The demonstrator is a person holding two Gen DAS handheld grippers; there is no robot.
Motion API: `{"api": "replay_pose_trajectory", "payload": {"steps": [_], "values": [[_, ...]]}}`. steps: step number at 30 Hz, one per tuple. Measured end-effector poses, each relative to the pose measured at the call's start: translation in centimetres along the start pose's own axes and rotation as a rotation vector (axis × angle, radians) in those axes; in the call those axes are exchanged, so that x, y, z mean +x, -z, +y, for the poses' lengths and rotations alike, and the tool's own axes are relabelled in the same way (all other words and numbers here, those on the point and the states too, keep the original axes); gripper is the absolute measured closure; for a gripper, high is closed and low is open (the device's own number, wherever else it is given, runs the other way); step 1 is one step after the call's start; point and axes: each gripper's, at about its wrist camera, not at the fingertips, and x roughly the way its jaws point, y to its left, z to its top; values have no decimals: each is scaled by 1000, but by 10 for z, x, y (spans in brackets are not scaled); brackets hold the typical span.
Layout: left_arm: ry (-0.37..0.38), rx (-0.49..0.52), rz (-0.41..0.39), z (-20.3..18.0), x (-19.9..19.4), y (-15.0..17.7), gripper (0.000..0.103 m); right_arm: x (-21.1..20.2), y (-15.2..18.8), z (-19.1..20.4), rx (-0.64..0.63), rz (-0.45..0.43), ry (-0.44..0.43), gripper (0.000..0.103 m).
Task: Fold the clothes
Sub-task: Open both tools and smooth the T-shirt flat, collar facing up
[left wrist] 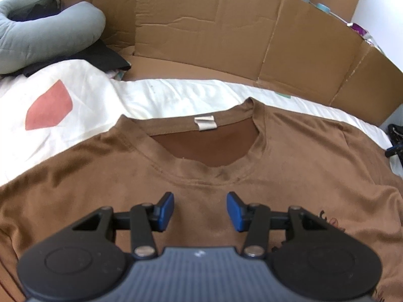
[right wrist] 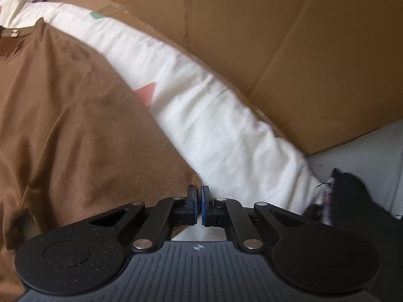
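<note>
A brown T-shirt (left wrist: pixel 100 176) lies flat and face up on a white sheet (left wrist: pixel 176 95), its collar with a white label (left wrist: pixel 205 123) pointing away from me. My left gripper (left wrist: pixel 200 210) hovers open over the chest just below the collar, nothing between its blue pads. In the right wrist view the same T-shirt (right wrist: pixel 75 113) fills the left side. Its sleeve edge runs to a point right at my right gripper (right wrist: pixel 199 201). The blue pads there are pressed together on that sleeve corner, where the cloth meets the white sheet (right wrist: pixel 214 138).
Flattened cardboard walls (left wrist: pixel 214 37) stand behind the sheet and close on the right (right wrist: pixel 302 50). A grey curved pillow (left wrist: pixel 50 32) and a black cloth (left wrist: pixel 100 58) lie at the back left. A dark object (right wrist: pixel 352 196) sits off the sheet's right edge.
</note>
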Motion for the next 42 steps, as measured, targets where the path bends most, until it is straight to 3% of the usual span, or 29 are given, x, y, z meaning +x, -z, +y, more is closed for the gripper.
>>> {"api": "replay_pose_trajectory", "payload": {"steps": [9, 22, 26, 29, 35, 42], "values": [[6, 9, -1, -1, 0, 1, 54, -6, -15, -22, 5, -40, 81, 102], [19, 24, -3, -6, 0, 1, 54, 13, -31, -34, -10, -31, 161, 102], [30, 31, -2, -9, -1, 0, 54, 7, -26, -36, 27, -30, 166, 97], [40, 35, -3, -13, -1, 0, 54, -10, -18, -30, 43, -45, 131, 79], [59, 49, -5, -21, 1, -2, 54, -30, 7, -8, 98, -17, 32, 78], [68, 52, -4, -24, 1, -1, 54, -25, 40, 4, 212, 73, -28, 77]]}}
